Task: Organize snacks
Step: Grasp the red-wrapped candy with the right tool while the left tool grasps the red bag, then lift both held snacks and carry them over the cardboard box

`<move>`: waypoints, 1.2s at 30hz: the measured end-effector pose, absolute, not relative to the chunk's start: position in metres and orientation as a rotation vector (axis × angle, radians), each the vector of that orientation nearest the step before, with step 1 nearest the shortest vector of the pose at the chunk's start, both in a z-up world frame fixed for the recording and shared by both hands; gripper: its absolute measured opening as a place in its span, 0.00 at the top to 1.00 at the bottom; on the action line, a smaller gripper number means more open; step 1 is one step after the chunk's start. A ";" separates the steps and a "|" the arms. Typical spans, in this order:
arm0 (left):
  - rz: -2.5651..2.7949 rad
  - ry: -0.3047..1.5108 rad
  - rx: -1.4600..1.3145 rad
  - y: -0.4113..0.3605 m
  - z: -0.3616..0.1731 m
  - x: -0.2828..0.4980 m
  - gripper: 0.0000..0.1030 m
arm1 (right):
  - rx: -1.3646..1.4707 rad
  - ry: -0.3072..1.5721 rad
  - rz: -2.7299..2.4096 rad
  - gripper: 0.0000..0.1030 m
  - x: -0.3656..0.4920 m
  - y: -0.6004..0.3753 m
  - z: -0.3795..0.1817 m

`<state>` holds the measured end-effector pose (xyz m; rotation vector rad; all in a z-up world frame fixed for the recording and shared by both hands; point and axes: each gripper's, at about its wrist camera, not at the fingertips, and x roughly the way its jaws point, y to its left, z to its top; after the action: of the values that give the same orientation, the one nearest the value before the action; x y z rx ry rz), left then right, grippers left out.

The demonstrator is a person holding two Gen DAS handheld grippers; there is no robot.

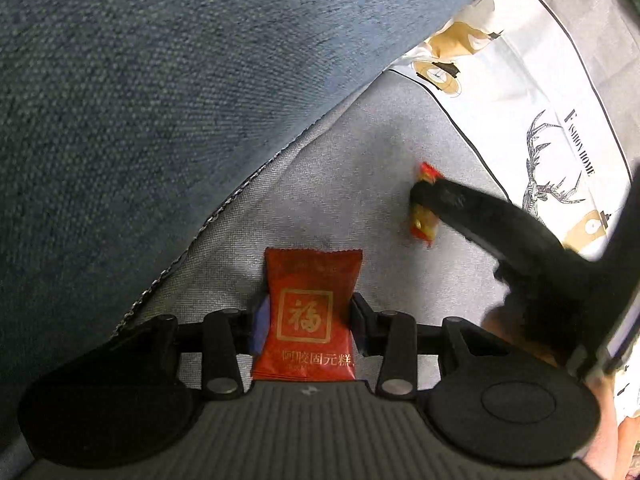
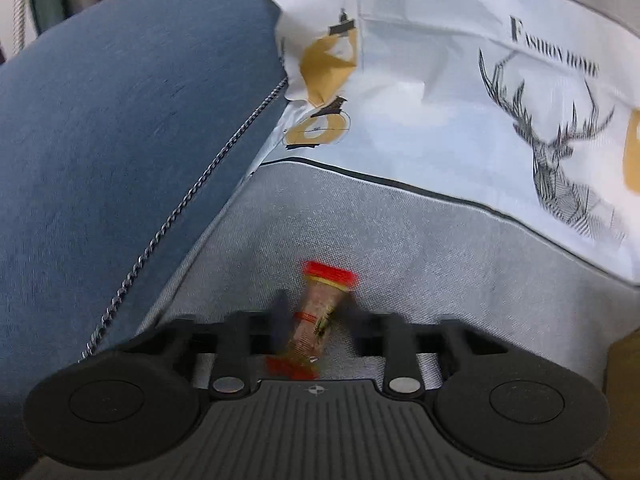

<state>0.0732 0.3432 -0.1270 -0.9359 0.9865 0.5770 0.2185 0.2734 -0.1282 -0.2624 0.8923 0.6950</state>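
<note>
My left gripper (image 1: 308,312) is shut on a flat red snack packet (image 1: 310,312) with gold Chinese characters, held over the grey sofa seat (image 1: 340,208). My right gripper (image 2: 316,316) is shut on a small red-and-gold wrapped candy (image 2: 316,320), blurred by motion. In the left wrist view the right gripper's black fingers (image 1: 440,196) show at right, clamped across that candy (image 1: 424,224) just above the seat.
A blue cushion (image 1: 160,100) fills the left side, edged with braided piping (image 2: 192,192). A white cloth (image 2: 460,120) printed with a deer and "Fashion Home" drapes over the sofa behind. A brown surface (image 2: 624,380) shows at the right edge.
</note>
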 end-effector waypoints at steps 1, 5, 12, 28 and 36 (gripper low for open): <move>0.579 0.987 -0.929 0.343 -0.127 0.074 0.56 | -0.252 0.899 0.700 0.83 0.217 0.270 -0.127; 0.580 0.986 -0.918 0.340 -0.129 0.076 0.56 | -0.228 0.891 0.681 0.83 0.210 0.237 -0.113; 0.543 1.001 -0.863 0.331 -0.128 0.080 0.56 | -0.185 0.821 0.673 0.83 0.150 0.161 -0.073; 0.262 1.027 -0.680 0.294 -0.111 0.056 0.56 | -0.224 0.642 0.921 0.83 -0.022 0.060 -0.080; 0.248 1.065 -0.577 0.276 -0.112 0.049 0.56 | -0.232 0.727 0.866 0.83 -0.026 0.066 -0.121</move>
<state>0.0485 0.2762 -0.1124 -0.5768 1.0651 0.2481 -0.0262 0.0656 -0.1212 -0.2316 0.7274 0.8662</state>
